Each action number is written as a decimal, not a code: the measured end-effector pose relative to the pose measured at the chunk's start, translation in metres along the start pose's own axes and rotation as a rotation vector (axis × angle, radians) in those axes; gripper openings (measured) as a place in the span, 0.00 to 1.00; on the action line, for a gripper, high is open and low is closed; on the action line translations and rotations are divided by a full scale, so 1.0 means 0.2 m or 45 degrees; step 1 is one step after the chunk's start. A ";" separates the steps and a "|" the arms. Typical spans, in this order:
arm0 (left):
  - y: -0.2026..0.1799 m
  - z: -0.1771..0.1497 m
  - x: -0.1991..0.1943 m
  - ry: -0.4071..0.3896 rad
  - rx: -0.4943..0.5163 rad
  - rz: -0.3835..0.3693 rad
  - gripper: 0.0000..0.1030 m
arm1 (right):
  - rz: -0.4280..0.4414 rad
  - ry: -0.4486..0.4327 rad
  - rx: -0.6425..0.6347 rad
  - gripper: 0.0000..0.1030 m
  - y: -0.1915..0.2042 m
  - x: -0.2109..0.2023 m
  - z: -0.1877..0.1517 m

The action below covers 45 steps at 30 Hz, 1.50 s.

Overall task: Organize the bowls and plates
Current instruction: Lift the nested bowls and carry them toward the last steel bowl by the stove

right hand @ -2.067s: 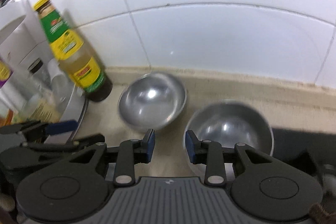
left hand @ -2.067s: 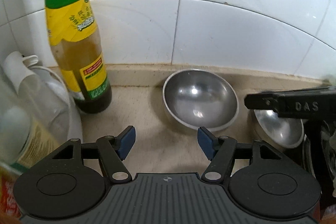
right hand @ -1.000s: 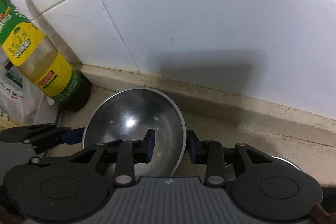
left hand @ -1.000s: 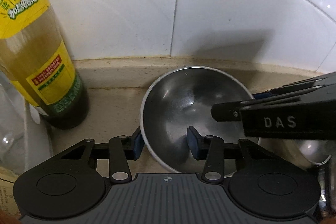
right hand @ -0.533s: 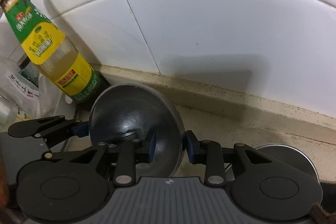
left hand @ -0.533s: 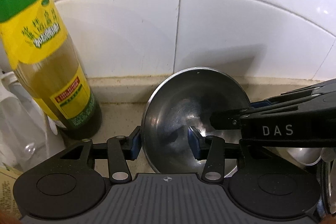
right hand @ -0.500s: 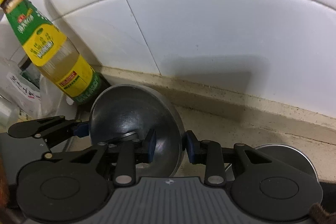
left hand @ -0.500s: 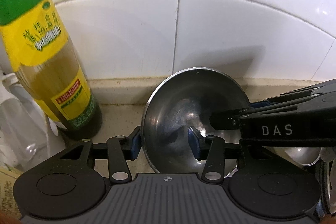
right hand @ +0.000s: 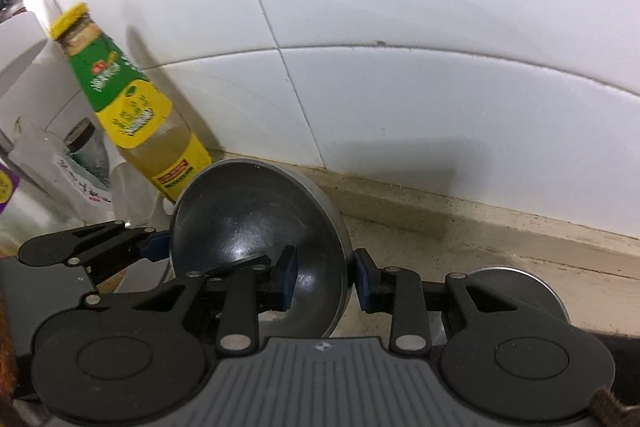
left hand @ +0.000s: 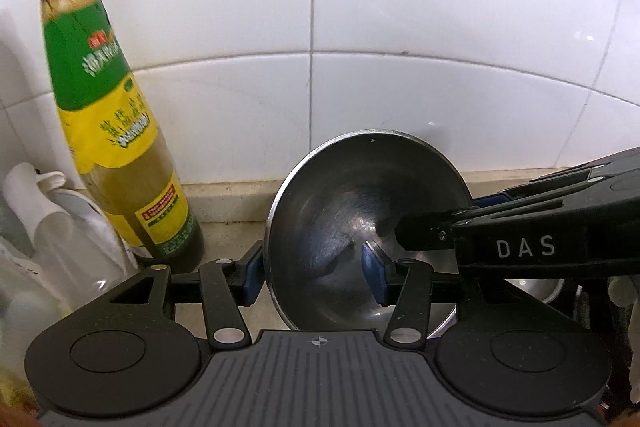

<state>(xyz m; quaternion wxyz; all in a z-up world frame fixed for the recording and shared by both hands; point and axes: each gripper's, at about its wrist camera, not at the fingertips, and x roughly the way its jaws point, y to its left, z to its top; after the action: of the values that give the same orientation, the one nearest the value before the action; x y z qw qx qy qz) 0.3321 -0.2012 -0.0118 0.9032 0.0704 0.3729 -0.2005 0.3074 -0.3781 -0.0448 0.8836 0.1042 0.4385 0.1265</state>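
Steel bowl (left hand: 352, 227) is held tilted and clear of the beige counter (right hand: 480, 239), its hollow turned toward both cameras, close to the white tiled wall (left hand: 400, 27) and just beside the yellow-capped sauce bottle (left hand: 120, 147); its rim is straddled on two sides. The right gripper (right hand: 322, 279) is clenched on the bowl's right edge, one blue pad inside the hollow and one on the outer wall, so the weight appears to be carried there; the left gripper (left hand: 316, 277) has its jaws opening, with the bowl's left rim still between them, and the inner pad is seen standing off the metal, so that side is judged as released. A second bowl (right hand: 516, 291) lies low on the counter to the right, largely hidden behind the right gripper's linkage.

The step in hand is judged to be the handing of the lifted bowl to the right gripper alone, ahead of nesting. For the next move, the left gripper's pads must be drawn clear of the rim without knocking it; the bowl must then be levelled and carried over the second bowl; a thin rim pinch on polished steel may slip or swing, so a slow carry is called for.
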 end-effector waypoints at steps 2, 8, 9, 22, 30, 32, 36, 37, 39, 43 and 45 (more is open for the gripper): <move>-0.01 0.00 -0.05 -0.014 0.008 -0.005 0.57 | -0.002 -0.007 -0.004 0.27 0.02 -0.05 -0.02; -0.06 -0.07 -0.20 -0.051 0.037 -0.019 0.60 | -0.016 -0.025 -0.019 0.27 0.09 -0.20 -0.08; -0.07 -0.09 -0.22 -0.054 0.043 -0.021 0.60 | -0.016 -0.025 -0.016 0.27 0.09 -0.22 -0.10; -0.16 -0.30 -0.44 -0.048 0.062 -0.036 0.63 | 0.000 0.001 -0.015 0.27 0.18 -0.39 -0.32; -0.16 -0.39 -0.42 0.010 0.051 -0.035 0.63 | 0.013 0.072 -0.013 0.27 0.19 -0.37 -0.43; -0.16 -0.40 -0.42 0.017 0.046 -0.035 0.63 | 0.017 0.088 -0.012 0.27 0.18 -0.35 -0.45; -0.16 -0.42 -0.42 0.030 0.041 -0.036 0.64 | 0.025 0.108 -0.016 0.27 0.19 -0.34 -0.47; -0.16 -0.43 -0.42 0.033 0.041 -0.036 0.64 | 0.027 0.113 -0.017 0.27 0.19 -0.33 -0.47; -0.16 -0.43 -0.41 0.039 0.042 -0.036 0.64 | 0.030 0.122 -0.016 0.28 0.19 -0.33 -0.47; -0.15 -0.44 -0.40 0.054 0.041 -0.040 0.64 | 0.034 0.140 -0.015 0.28 0.20 -0.33 -0.48; -0.15 -0.45 -0.39 0.063 0.040 -0.041 0.64 | 0.035 0.150 -0.013 0.27 0.20 -0.32 -0.49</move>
<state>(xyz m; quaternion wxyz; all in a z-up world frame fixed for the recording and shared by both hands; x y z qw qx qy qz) 0.2117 -0.1794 -0.0194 0.8891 0.0836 0.3931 -0.2190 0.1871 -0.3539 -0.0428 0.8551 0.0980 0.4876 0.1468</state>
